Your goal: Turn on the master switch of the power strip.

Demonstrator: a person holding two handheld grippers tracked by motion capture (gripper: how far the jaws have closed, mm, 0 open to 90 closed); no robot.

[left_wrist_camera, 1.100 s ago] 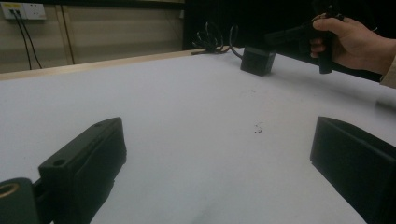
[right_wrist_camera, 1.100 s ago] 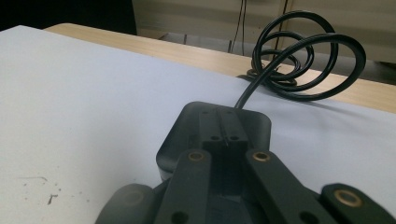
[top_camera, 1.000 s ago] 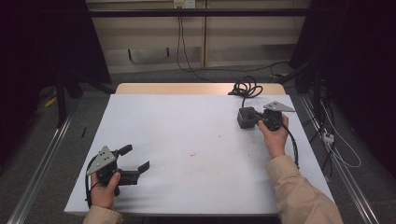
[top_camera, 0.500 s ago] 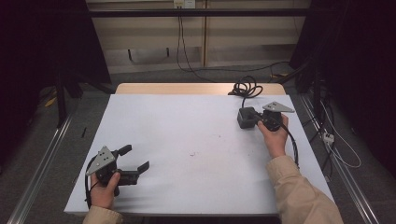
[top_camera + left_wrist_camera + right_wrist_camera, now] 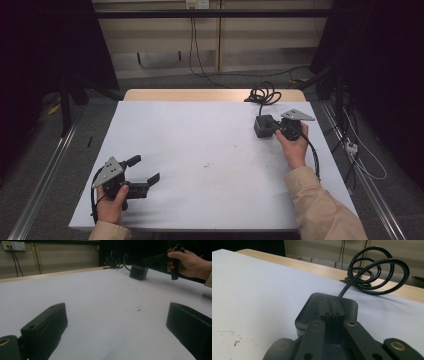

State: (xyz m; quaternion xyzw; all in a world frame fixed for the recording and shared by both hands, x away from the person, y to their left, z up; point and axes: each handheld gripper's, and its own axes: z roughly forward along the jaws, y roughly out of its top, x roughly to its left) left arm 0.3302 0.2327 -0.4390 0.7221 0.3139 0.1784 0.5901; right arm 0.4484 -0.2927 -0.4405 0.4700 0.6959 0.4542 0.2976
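Power adapter (image 5: pixel 264 126) sits at the worktop's (image 5: pixel 200 145) far right, touching the right hand-held gripper's (image 5: pixel 278 128) closed jaws; left hand-held gripper (image 5: pixel 145 171) rests open, well apart.

The left gripper (image 5: pixel 145 170) lies low in the left hand (image 5: pixel 111 202), jaws spread wide apart with nothing between them, pointing toward the right gripper. The right gripper (image 5: pixel 272 127) sits in the right hand (image 5: pixel 294 147), forearm in a beige sleeve (image 5: pixel 320 205) stretched forward behind it. Its jaws are closed together, as the right gripper view shows, pointing away from the hand.
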